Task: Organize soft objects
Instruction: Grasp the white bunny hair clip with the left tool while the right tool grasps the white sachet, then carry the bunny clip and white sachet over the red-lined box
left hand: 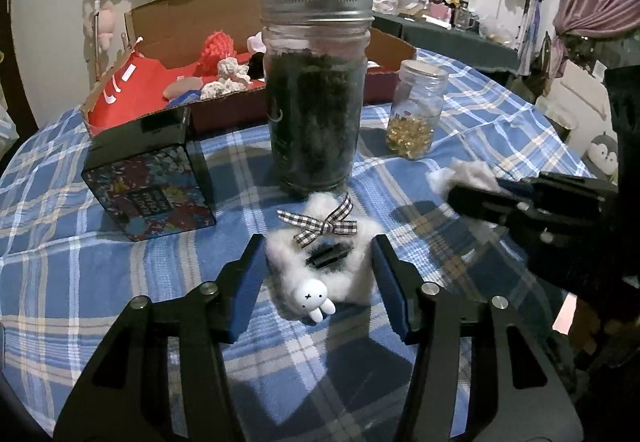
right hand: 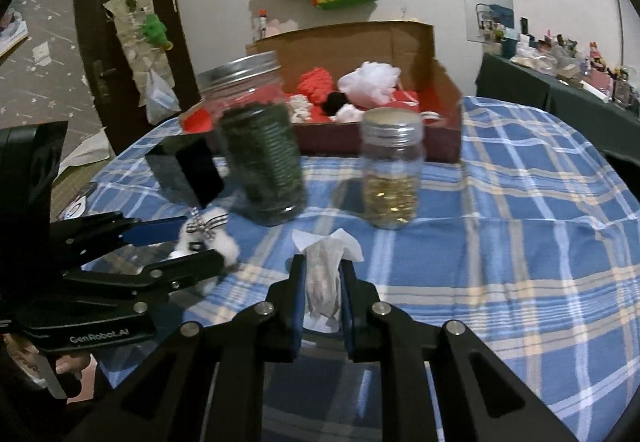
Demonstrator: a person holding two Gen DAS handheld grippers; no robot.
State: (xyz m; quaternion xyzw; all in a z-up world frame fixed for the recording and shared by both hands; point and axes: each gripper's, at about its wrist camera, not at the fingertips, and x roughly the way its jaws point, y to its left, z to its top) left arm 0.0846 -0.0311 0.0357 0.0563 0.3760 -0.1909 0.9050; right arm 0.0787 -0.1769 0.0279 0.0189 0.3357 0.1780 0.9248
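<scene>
Between the spread blue pads of the left gripper [left hand: 318, 262], a white fluffy clip [left hand: 320, 266] is lying on the plaid tablecloth [left hand: 120, 266]; the jaws are standing released, one on each side of it, and whether either pad is touching the fluff cannot be told. The clip is carrying a checked ribbon bow [left hand: 320, 224], a black clasp and a small white rabbit figure [left hand: 312, 300]. The right gripper [right hand: 322, 282] is clenching a crumpled white tissue [right hand: 326, 262], whose top is fanning out above the pads. Just behind the clip a tall jar of dark material [left hand: 314, 94] is standing upright with a metal lid. To its right, a smaller jar of gold capsules [left hand: 416, 112] is standing. A dark floral box [left hand: 148, 178] is sitting left of the tall jar. Beyond these an open cardboard box [left hand: 224, 8] is holding red fabric and other soft items.
</scene>
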